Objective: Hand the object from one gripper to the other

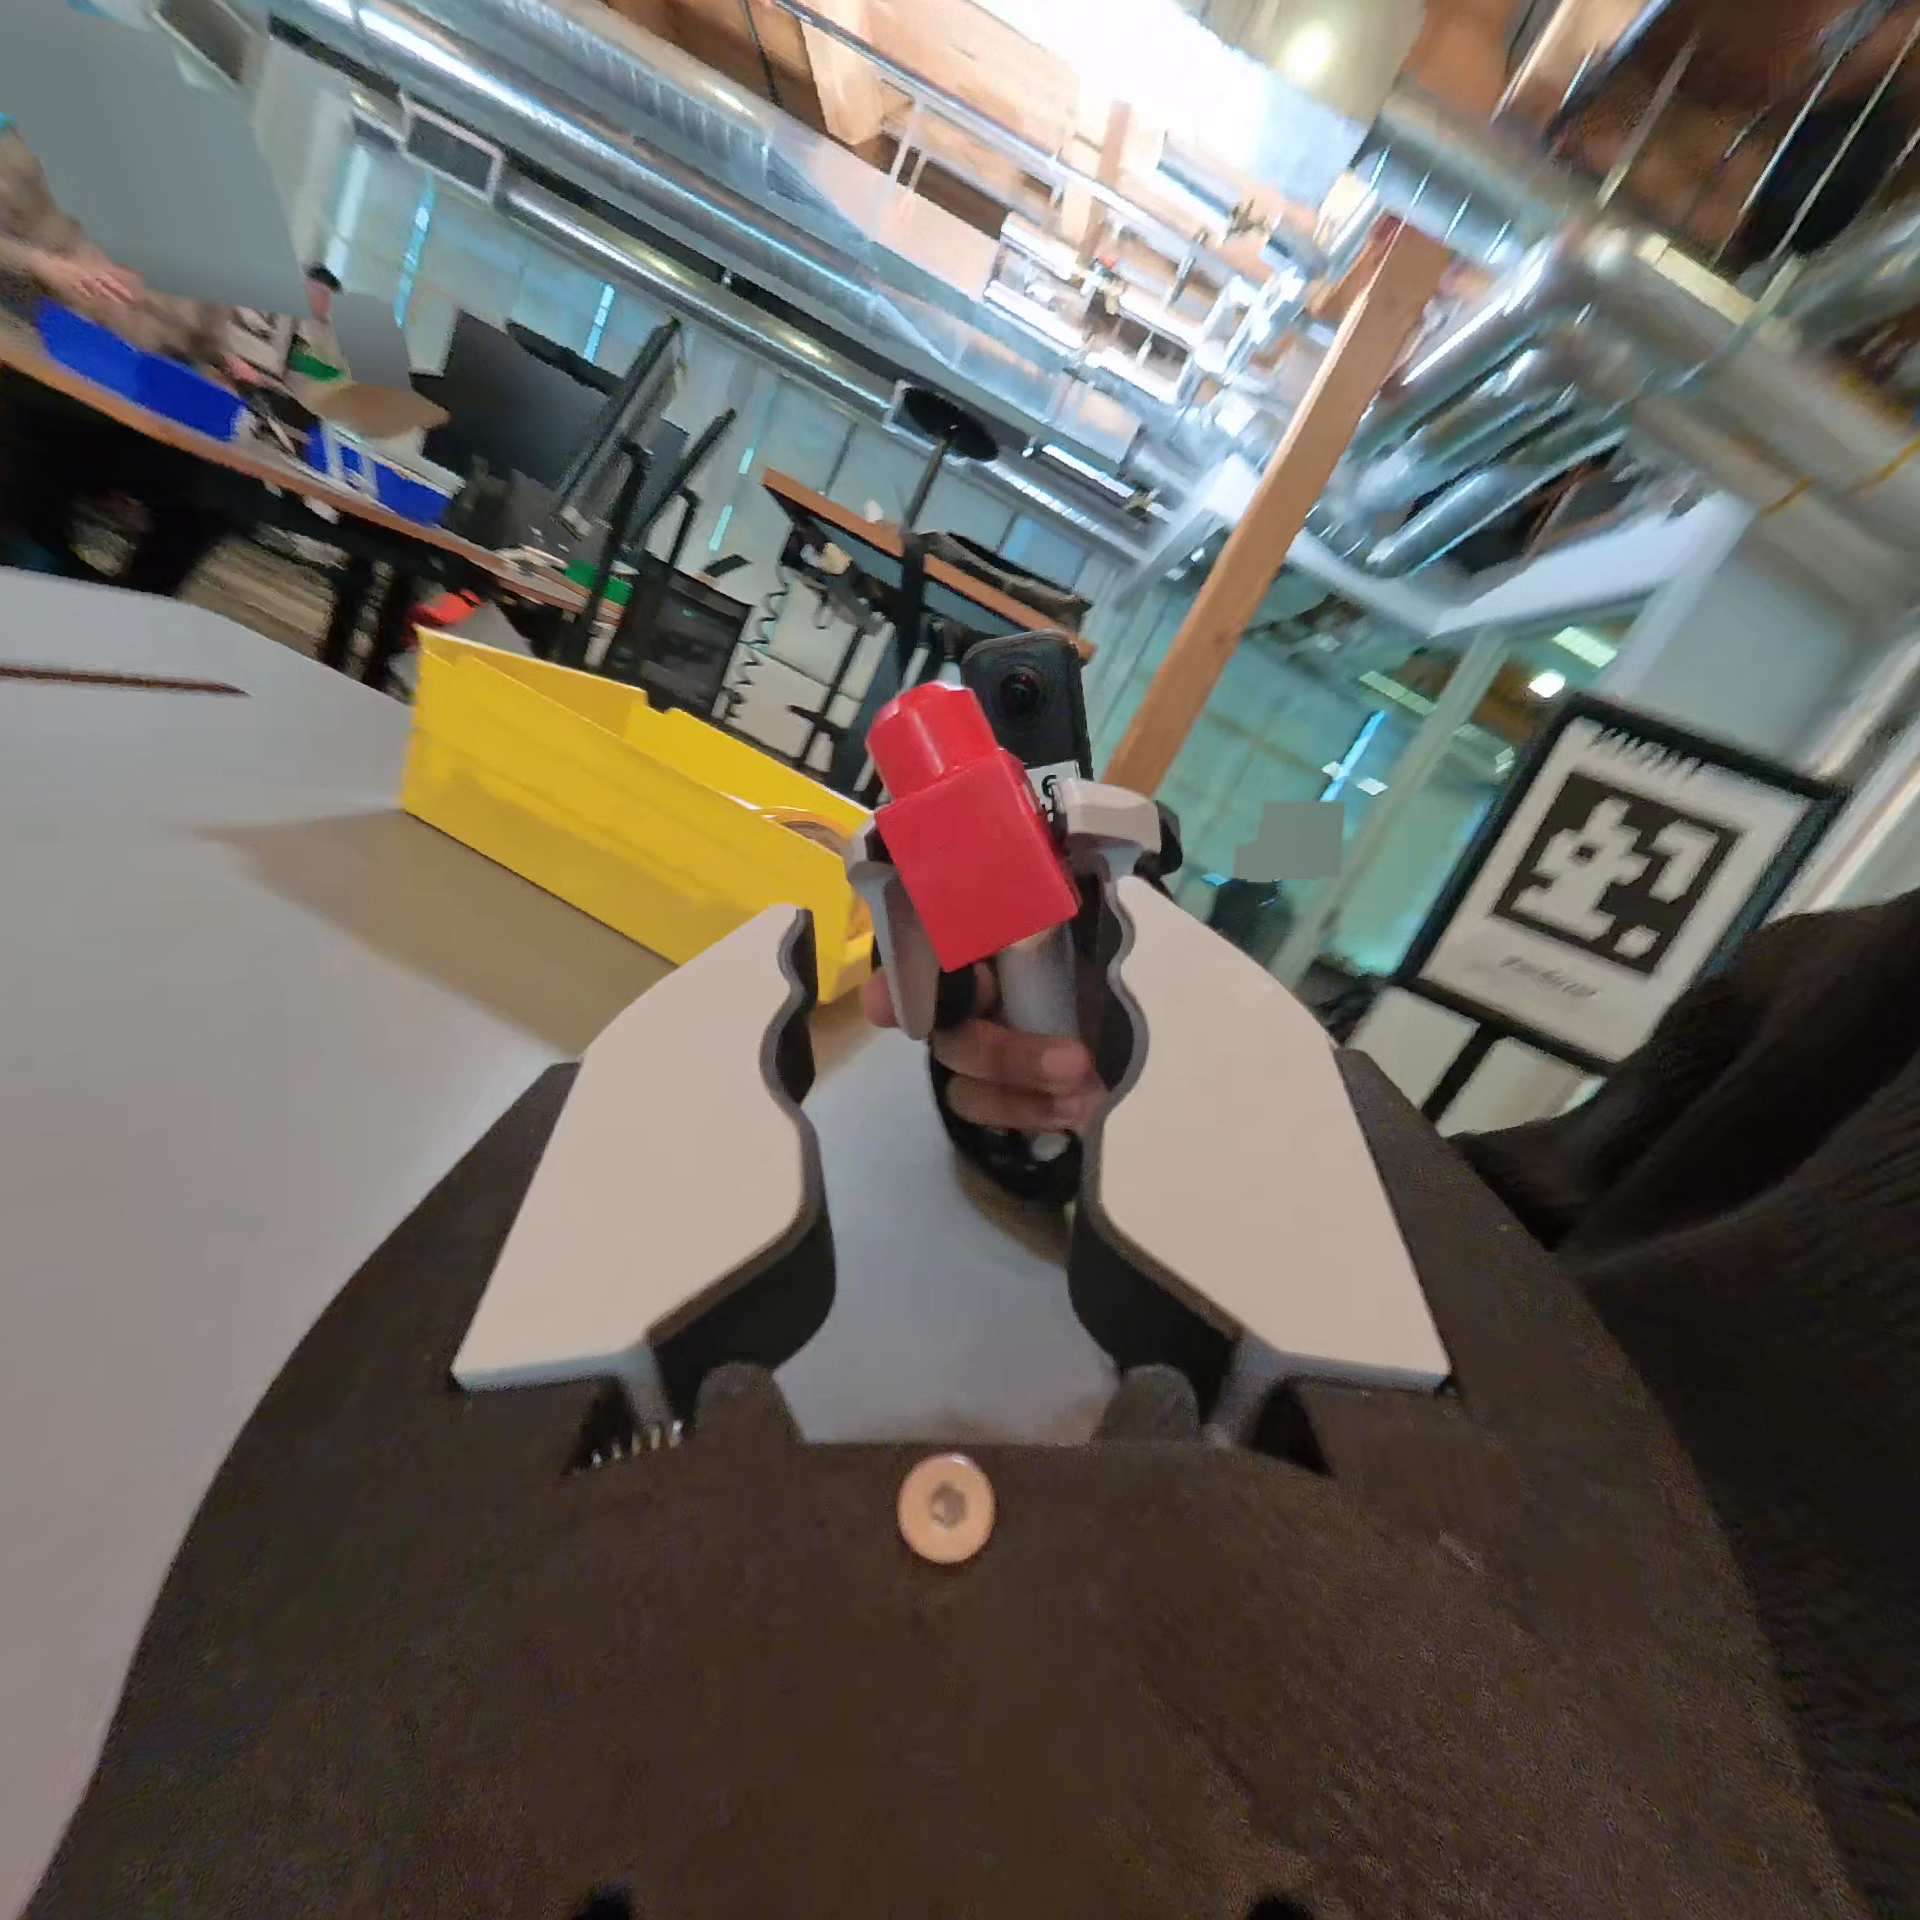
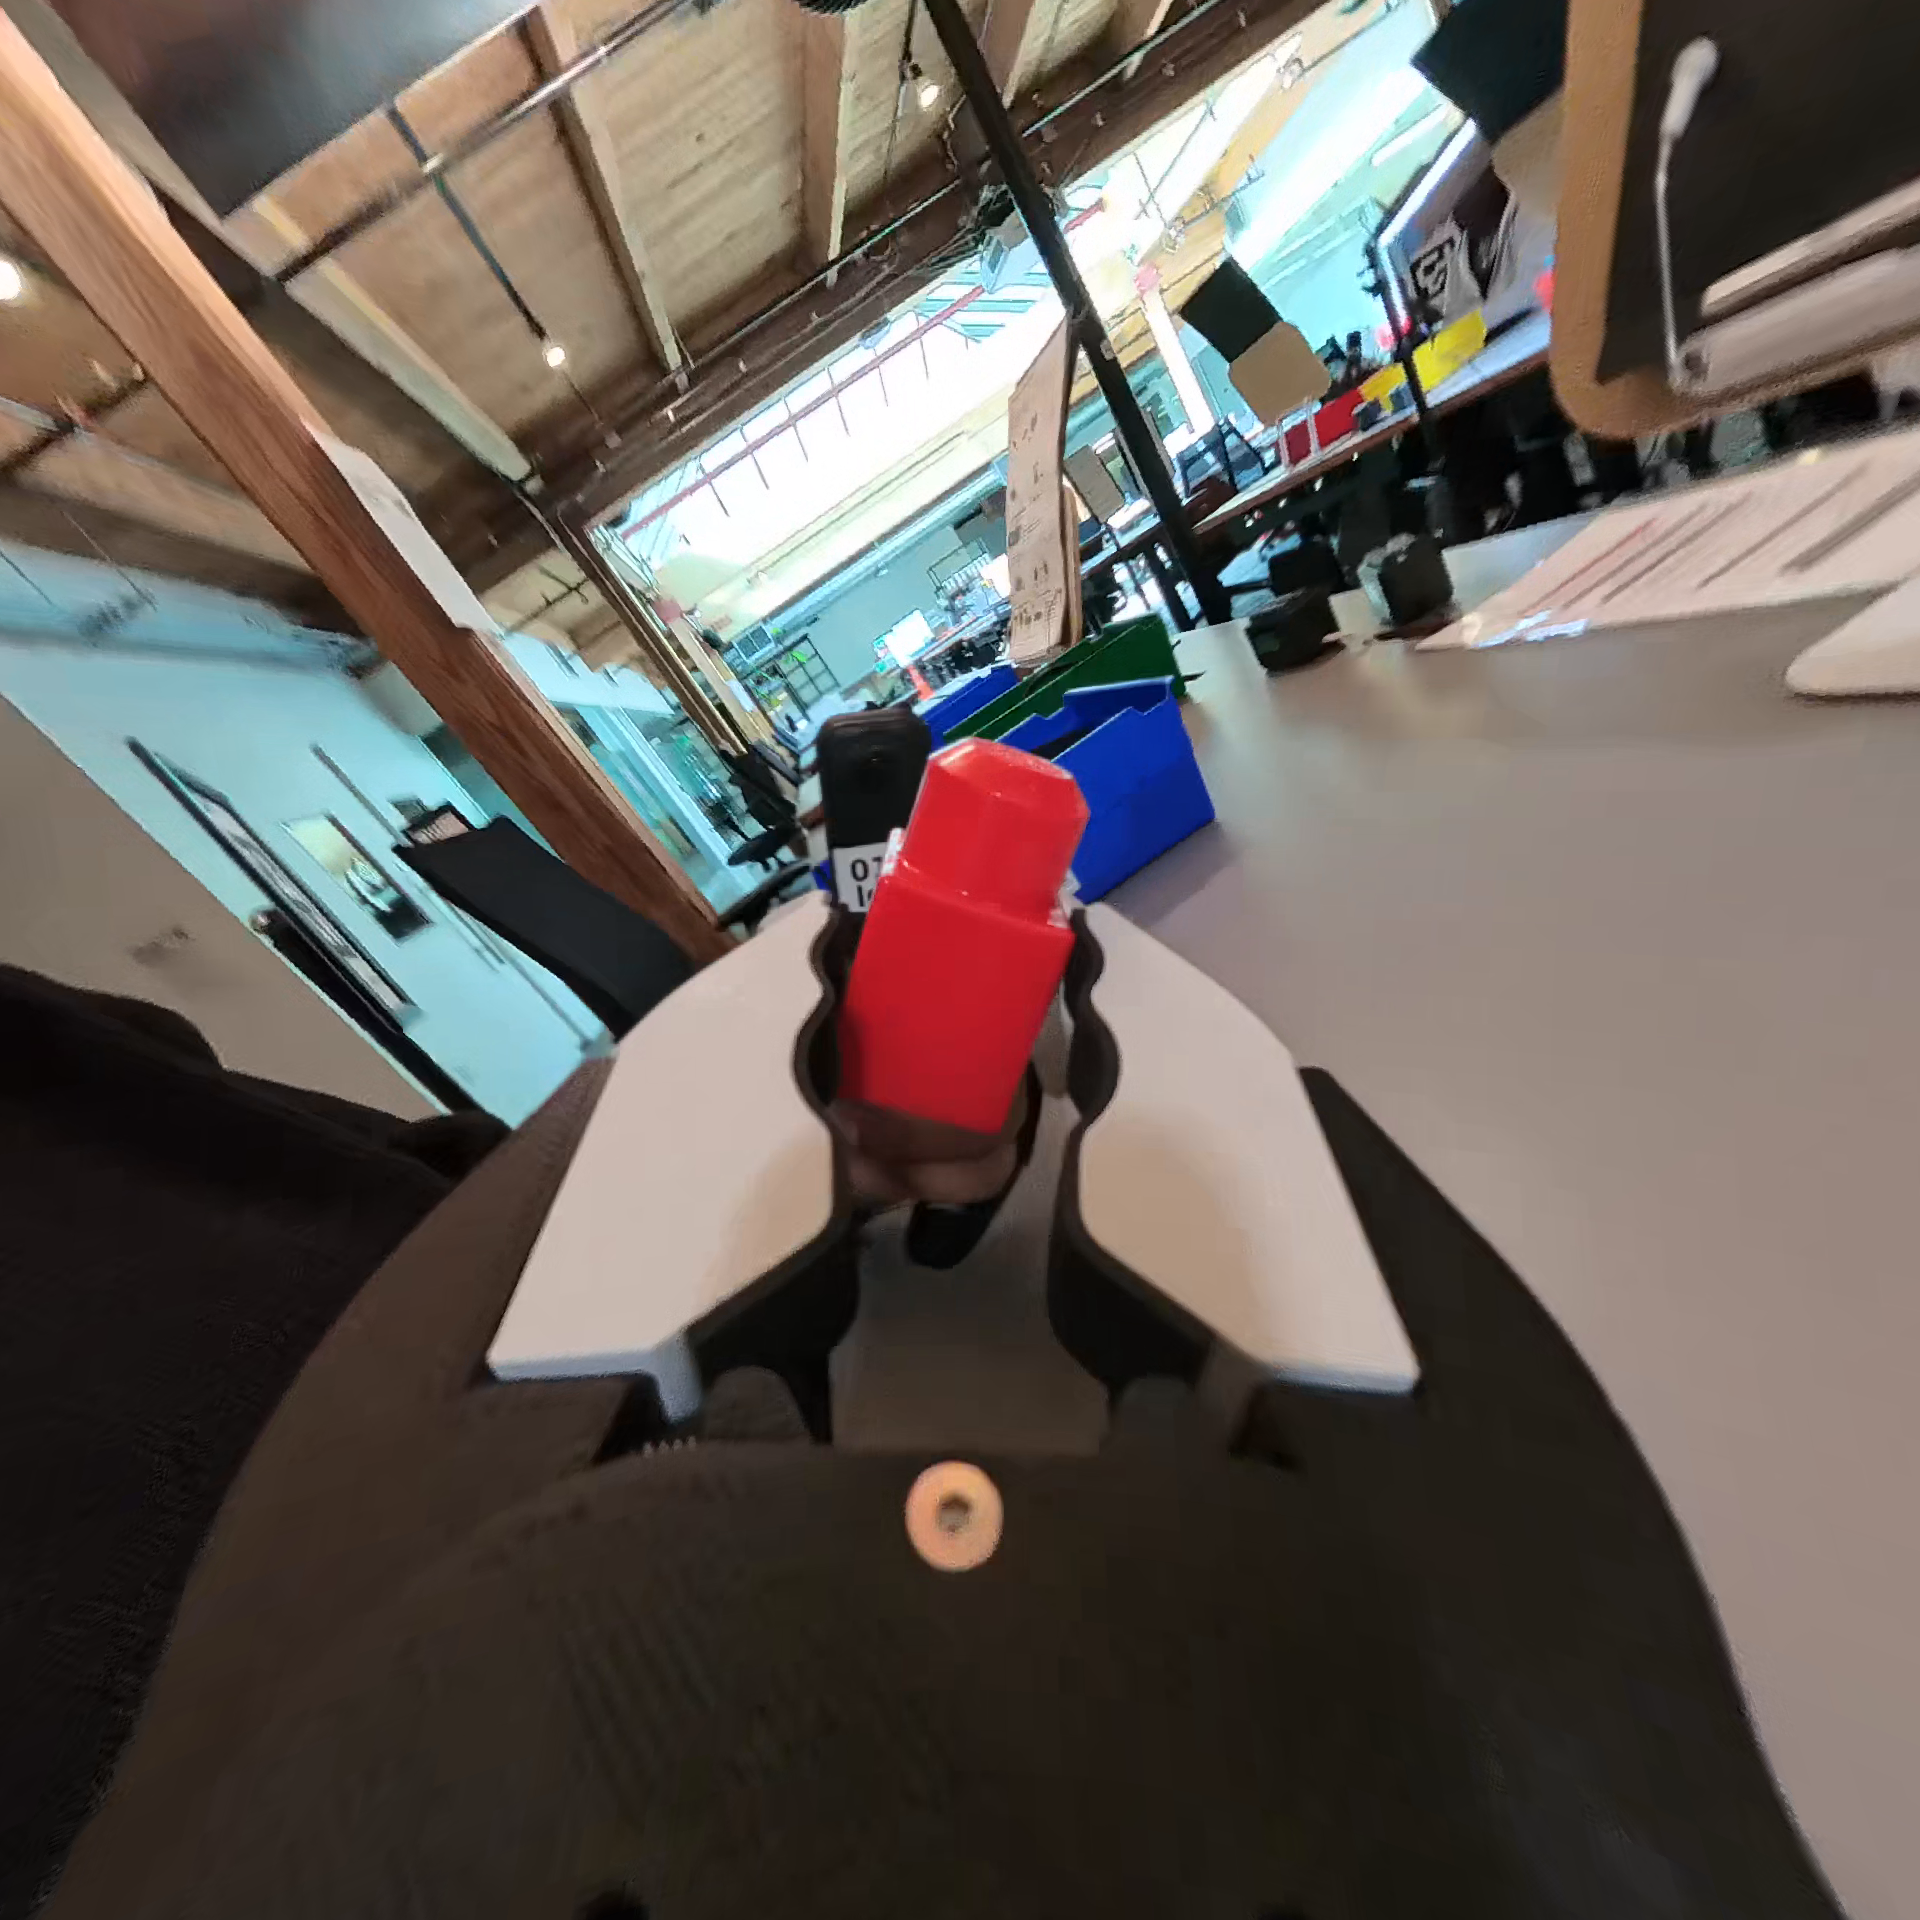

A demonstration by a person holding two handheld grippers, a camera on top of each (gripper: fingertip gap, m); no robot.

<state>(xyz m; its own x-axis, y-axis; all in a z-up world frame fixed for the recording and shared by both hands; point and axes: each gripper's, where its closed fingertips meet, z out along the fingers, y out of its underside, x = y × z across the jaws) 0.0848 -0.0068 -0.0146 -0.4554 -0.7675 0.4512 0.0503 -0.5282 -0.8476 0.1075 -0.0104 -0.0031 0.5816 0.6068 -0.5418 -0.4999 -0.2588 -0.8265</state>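
Note:
A red block point(image 1: 971, 842) with a hexagonal cap is held upright in the air between the two grippers. In the left wrist view my left gripper point(image 1: 956, 914) is open, its grey fingers point(image 1: 675, 1164) spread wide just in front of the block and apart from it. The right gripper's grey fingers point(image 1: 1107, 816) clamp the block's square body from behind, with a hand point(image 1: 1023, 1075) below. In the right wrist view my right gripper point(image 2: 956, 935) is shut on the red block point(image 2: 951, 987). The left gripper's black camera point(image 2: 871, 779) shows just behind the block.
A yellow bin point(image 1: 582, 769) stands on the grey table point(image 1: 208, 1039) to the left. A blue bin point(image 2: 1138, 795) and a green bin point(image 2: 1101, 649) sit on the table point(image 2: 1558, 935) beyond the block. Papers point(image 2: 1704, 540) lie far right. A wooden post point(image 1: 1268, 520) rises behind. Only a small space, under 4 cm, lies between the two pairs of fingers.

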